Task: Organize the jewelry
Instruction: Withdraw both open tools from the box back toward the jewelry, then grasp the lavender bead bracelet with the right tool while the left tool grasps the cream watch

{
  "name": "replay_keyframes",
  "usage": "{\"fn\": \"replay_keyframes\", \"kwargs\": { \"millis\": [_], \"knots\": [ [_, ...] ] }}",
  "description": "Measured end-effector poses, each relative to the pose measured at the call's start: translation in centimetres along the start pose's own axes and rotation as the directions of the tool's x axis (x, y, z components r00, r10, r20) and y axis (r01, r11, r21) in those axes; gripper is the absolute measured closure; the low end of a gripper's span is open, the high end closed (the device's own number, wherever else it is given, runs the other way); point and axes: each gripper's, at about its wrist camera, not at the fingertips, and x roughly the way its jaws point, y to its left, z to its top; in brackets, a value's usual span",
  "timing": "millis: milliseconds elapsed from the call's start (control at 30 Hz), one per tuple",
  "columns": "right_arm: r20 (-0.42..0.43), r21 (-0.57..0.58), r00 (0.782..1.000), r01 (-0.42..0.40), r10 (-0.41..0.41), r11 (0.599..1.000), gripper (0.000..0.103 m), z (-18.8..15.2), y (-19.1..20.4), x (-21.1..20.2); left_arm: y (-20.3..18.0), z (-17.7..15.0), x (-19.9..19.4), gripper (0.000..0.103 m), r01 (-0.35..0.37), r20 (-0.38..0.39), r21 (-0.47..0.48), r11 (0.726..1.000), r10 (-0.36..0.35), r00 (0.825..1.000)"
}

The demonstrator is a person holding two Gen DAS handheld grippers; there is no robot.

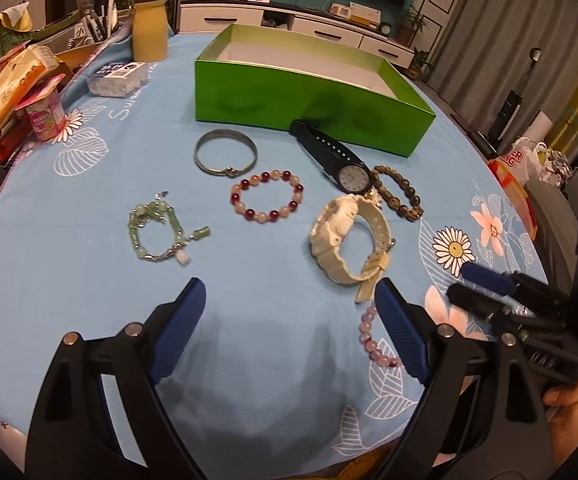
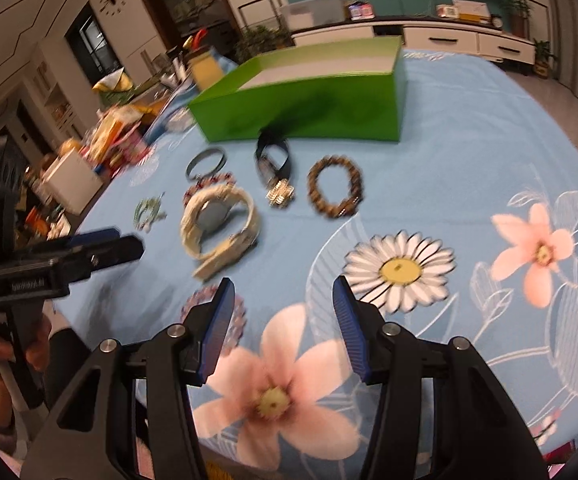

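My left gripper's right finger (image 1: 403, 330) covers part of the pink bracelet (image 1: 371, 338). In my right view the whole table is smeared; the green bracelet (image 2: 149, 209) is too blurred to read, and the white watch (image 2: 219, 228) hides half the red bracelet (image 2: 209, 182).

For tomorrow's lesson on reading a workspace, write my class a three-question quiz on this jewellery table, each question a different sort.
1. True or false: the open green cardboard box already holds jewellery.
2. Which piece leans against the box wall? A) plain silver metal bangle B) black-strapped round-faced wristwatch C) chunky cream plastic watch
3. Fill in: the red and pale bead bracelet lies between the bangle and the ____ watch.

Key: 1 false, the visible floor is bare; 2 B; 3 cream.
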Motion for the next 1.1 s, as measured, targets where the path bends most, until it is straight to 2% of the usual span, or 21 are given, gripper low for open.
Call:
{"fn": "replay_keyframes", "kwargs": {
  "millis": [233,400,500,600,733,833,900,933,1000,1100],
  "knots": [
    [0.005,-0.095,1.0,0.008,-0.008,0.995,0.052,-0.6,2.2,1.0,-0.4,-0.3,0.8,0.015,0.016,-0.012,0.006,1.0,-0.016,1.0],
    [-0.022,-0.177,0.999,0.029,-0.034,0.984,0.069,-0.9,3.8,2.6,-0.5,-0.1,1.2,0.015,0.021,-0.012,0.012,1.0,-0.021,1.0],
    [0.016,-0.264,0.995,0.101,-0.101,0.959,0.077,-1.4,4.8,3.0,-0.6,0.2,1.3,0.015,0.023,-0.007,0.019,1.0,-0.023,1.0],
    [0.044,-0.3,0.993,0.119,-0.111,0.947,0.093,-1.6,5.1,3.0,-0.7,0.5,1.8,0.015,0.026,-0.01,0.023,0.999,-0.026,1.0],
    [0.056,-0.305,0.992,0.125,-0.114,0.944,0.096,-1.7,4.8,2.9,-1.1,0.9,2.6,0.015,0.039,-0.022,0.02,0.999,-0.038,0.999],
    [0.065,-0.26,0.99,0.137,-0.124,0.956,0.096,-1.1,3.5,2.3,-1.8,1.2,3.4,0.017,0.026,-0.036,0.025,0.999,-0.025,0.999],
    [0.081,-0.24,0.986,0.159,-0.144,0.958,0.096,-0.6,2.8,1.9,-2.1,1.4,3.7,0.029,0.027,-0.043,0.026,0.999,-0.026,0.999],
    [0.092,-0.23,0.983,0.176,-0.159,0.957,0.096,-0.3,2.2,1.6,-2.3,1.4,3.9,0.031,0.027,-0.048,0.027,0.999,-0.026,0.999],
    [0.106,-0.209,0.978,0.196,-0.177,0.958,0.096,0.1,1.3,1.0,-2.6,1.6,4.4,0.043,0.022,-0.057,0.033,0.999,-0.02,0.998],
    [0.125,-0.193,0.974,0.21,-0.188,0.958,0.096,0.4,0.6,0.4,-3.1,1.8,5.2,0.055,0.016,-0.073,0.045,0.999,-0.012,0.997]
  ]
}}
